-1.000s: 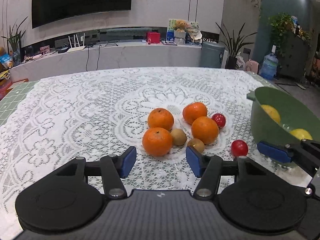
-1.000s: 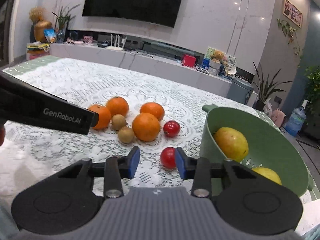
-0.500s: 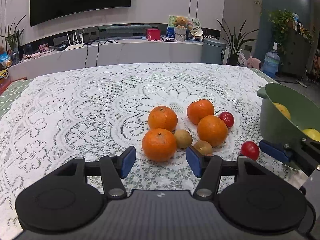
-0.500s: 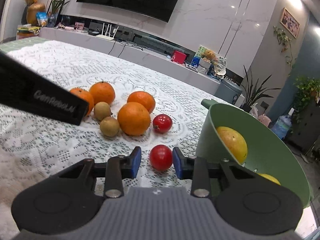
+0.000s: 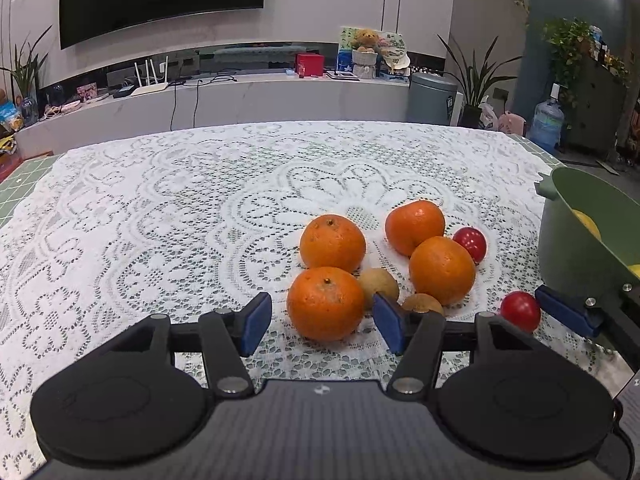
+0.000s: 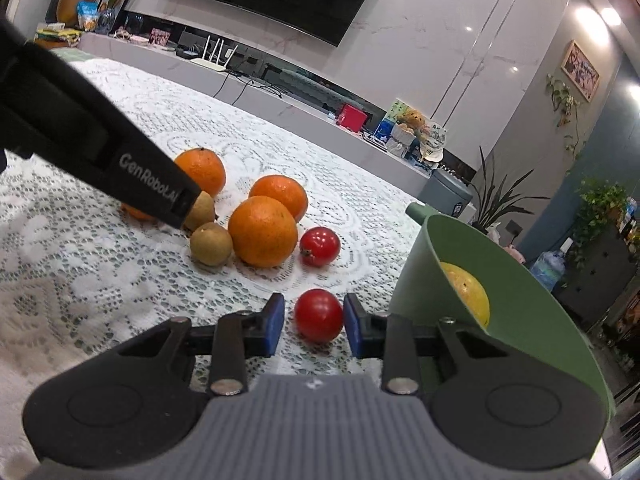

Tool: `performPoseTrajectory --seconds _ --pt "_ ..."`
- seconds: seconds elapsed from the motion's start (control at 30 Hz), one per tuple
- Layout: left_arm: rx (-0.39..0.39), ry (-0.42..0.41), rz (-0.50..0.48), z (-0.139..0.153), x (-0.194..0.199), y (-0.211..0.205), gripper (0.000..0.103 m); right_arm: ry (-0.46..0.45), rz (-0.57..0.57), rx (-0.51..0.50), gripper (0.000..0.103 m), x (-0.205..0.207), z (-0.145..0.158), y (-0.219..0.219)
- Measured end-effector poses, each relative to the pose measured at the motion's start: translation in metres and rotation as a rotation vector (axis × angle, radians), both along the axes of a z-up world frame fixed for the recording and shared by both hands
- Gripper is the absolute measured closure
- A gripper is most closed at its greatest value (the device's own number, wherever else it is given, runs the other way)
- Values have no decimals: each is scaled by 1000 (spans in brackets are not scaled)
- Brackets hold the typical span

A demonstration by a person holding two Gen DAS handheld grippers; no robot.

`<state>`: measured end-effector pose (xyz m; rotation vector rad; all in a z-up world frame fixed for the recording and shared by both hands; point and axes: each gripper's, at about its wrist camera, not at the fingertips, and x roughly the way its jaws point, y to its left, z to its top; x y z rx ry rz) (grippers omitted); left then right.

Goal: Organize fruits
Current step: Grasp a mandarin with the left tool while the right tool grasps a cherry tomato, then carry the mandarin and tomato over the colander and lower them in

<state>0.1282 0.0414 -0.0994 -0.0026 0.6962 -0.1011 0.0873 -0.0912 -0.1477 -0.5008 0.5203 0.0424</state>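
Right gripper (image 6: 314, 328) angled down at the table, jaws just narrowing around red tomato (image 6: 319, 315), gaps remaining, left gripper (image 5: 320, 322) spread around an orange (image 5: 325, 303).

Orange oranges (image 5: 325, 303), red tomatoes (image 6: 319, 315), green bowl (image 6: 520, 320), white lace tablecloth (image 5: 160, 208).

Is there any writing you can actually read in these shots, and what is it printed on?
"GenRobot.AI": white letters on the black side of the left gripper, seen from the right wrist camera.
Red box on the shelf: marks too small to read.
Framed picture on the wall: too blurred to read.
Packets and cards near the toy bear: too small to read.
Nothing readable on the fruit or the green bowl.
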Motion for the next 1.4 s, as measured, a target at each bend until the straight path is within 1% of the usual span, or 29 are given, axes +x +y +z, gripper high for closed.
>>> performPoseTrajectory --seconds 0.07,0.17,0.27,0.37,0.5,0.63,0.83,1.13,1.3,1.4 --pt "9 -1 -3 -1 1 -1 36 0 -2 -14 76 0 1 0" --pt "10 -2 -6 0 1 -2 43 -1 -8 -34 80 -1 1 -2" --pt "7 -3 -9 0 2 -2 46 1 -5 -34 80 -2 1 -3" --pt "2 -4 -17 1 2 -2 53 5 -1 -13 80 -3 4 -4" --pt "-1 3 -9 3 2 -1 53 1 9 15 80 -4 10 -5" --pt "-42 7 12 8 0 6 54 -17 46 39 80 -10 17 -3" --pt "-57 -9 19 21 -11 10 54 -30 90 74 80 -20 29 -1" --pt "-58 -24 -14 40 -38 8 54 -19 131 130 80 -38 53 -8" --pt "-54 -39 -52 54 -52 -1 54 -17 148 169 80 -52 70 -19" --pt "-71 -38 -84 64 -57 -7 55 -7 143 203 80 -56 83 -28"
